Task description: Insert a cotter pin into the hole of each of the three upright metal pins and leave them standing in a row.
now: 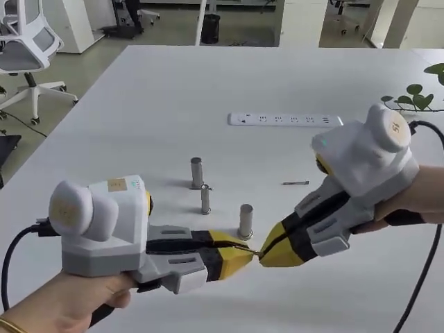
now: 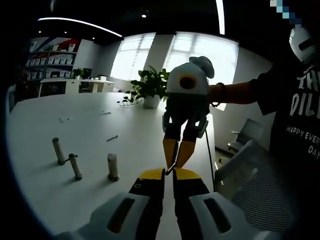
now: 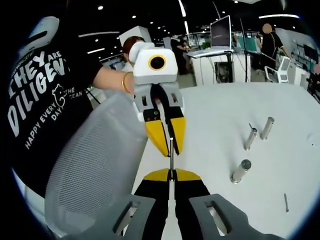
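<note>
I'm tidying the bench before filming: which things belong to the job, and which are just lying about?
Job: upright metal pins, held cotter pin, loose cotter pin, left gripper, right gripper.
Lying about: power strip, plant, office chair.

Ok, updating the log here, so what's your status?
Left gripper, right gripper shut on one cotter pin. Three metal pins upright. Spare pin flat on table, clear of them.
</note>
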{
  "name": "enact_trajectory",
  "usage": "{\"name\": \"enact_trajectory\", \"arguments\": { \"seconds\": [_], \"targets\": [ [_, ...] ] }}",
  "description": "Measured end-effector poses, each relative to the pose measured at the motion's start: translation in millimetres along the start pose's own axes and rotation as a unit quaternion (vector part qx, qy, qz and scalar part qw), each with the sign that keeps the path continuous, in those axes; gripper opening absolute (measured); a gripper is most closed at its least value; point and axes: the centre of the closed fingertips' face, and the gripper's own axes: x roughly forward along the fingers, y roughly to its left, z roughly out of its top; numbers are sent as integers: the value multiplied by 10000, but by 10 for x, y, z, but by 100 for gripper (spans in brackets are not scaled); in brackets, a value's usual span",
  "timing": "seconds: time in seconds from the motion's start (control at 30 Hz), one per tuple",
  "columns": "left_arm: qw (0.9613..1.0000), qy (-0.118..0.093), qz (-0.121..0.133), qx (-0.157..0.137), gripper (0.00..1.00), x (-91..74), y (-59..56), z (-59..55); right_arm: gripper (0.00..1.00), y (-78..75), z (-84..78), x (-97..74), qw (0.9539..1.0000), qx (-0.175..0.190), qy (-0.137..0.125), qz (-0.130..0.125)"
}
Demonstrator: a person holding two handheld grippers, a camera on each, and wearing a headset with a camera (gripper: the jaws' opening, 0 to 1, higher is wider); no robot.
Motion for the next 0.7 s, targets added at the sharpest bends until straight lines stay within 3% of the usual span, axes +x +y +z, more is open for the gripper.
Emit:
{"name": "enact_trajectory", "arguments": {
  "seconds": [0.2,0.5,0.7],
  "targets": [
    [9995,-25,295,121,15,-18,106,12,0,-107,-105,-39,9992,-84,325,-210],
    [9967,-35,781,201,25,-34,283,15,0,-390,-298,-104,9938,57,758,-809],
    [9938,-1,1074,277,29,-12,417,-16,0,-489,-283,-146,9925,176,711,-979]
  ]
}}
